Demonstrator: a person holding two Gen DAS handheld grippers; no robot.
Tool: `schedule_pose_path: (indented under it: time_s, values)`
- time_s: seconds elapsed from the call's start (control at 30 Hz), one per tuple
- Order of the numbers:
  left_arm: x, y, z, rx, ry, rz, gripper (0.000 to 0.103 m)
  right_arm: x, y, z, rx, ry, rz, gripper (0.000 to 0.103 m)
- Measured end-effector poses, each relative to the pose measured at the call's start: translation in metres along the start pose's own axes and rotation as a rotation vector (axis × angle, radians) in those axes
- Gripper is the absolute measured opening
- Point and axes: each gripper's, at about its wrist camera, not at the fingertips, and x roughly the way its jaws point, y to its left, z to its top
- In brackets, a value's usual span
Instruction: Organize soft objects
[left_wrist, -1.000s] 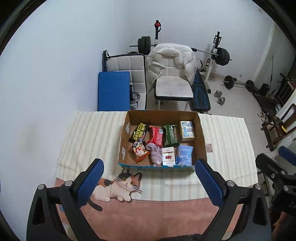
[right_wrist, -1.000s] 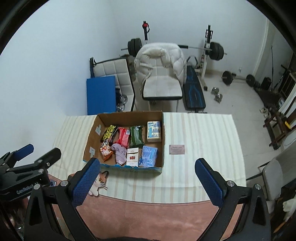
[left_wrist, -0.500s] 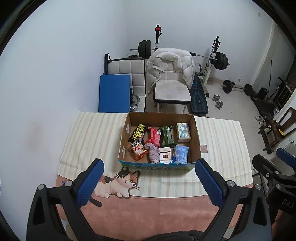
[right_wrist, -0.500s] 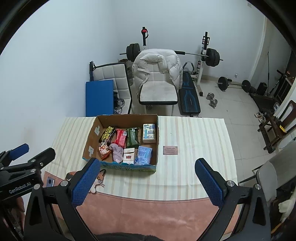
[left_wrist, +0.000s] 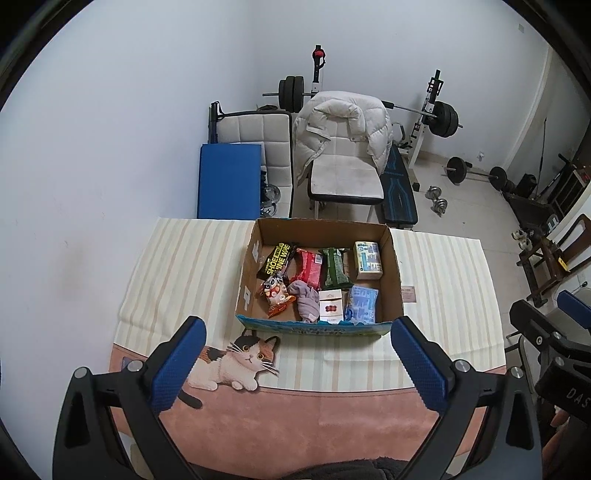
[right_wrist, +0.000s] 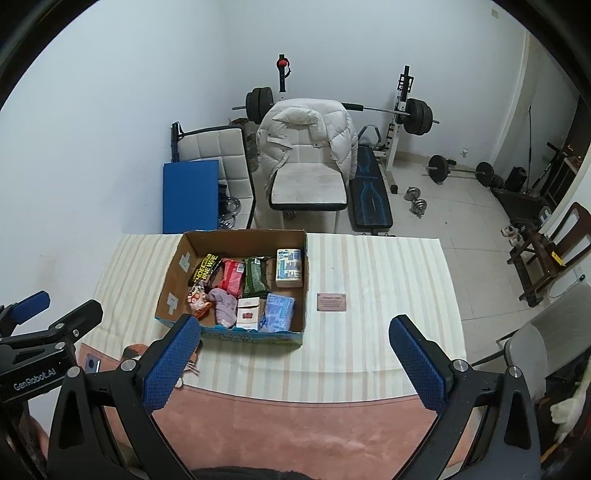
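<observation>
An open cardboard box (left_wrist: 392, 273) stands on the striped tablecloth (left_wrist: 184, 266), also in the right wrist view (right_wrist: 305, 291). It holds several soft packs: a black shoe-wipes pack (left_wrist: 277, 258), a red pack (left_wrist: 308, 266), a green pack (left_wrist: 334, 268), a blue tissue pack (left_wrist: 361, 303), a mauve cloth (left_wrist: 306, 302) and a cat-print snack bag (left_wrist: 275, 295). My left gripper (left_wrist: 295, 363) is open and empty, high above the table's near edge. My right gripper (right_wrist: 293, 363) is open and empty, likewise raised.
A small card (right_wrist: 331, 302) lies on the cloth right of the box. A cat picture (left_wrist: 236, 363) is printed on the pink mat. Behind the table stand a white chair with a puffy jacket (left_wrist: 345, 147), a blue pad (left_wrist: 229, 181) and weight benches.
Both grippers have risen and pulled back from the table; the box looks smaller and farther away. Both stay open and empty.
</observation>
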Motion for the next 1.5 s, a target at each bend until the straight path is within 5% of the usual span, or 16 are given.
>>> schedule_pose_path:
  time_s: [1.5]
  values:
    - [-0.013, 0.001, 0.010, 0.022, -0.047, -0.005, 0.103, -0.010, -0.004, 0.006, 0.024, -0.035, -0.012, 0.103]
